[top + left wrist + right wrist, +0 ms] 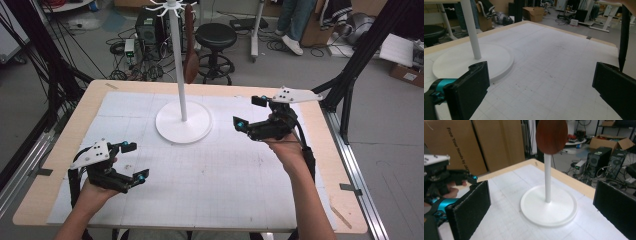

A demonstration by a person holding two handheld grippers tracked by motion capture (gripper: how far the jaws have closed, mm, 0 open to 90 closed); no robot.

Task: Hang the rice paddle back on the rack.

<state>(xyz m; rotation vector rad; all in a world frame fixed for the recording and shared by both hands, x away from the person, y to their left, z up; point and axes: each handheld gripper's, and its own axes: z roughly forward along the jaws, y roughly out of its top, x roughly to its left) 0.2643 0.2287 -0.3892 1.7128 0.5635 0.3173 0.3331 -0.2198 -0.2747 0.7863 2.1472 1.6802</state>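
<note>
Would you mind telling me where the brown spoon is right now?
The brown spoon hangs from the top of the white stand at the table's far middle, right of the pole, ahead of both open grippers.

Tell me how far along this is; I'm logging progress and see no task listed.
Done, apparently: a brown wooden utensil already hangs from the white stand. In hand: nothing; the left gripper and right gripper are both open and empty above the table. Left: unclear, since no loose item lies on the mat.
</note>
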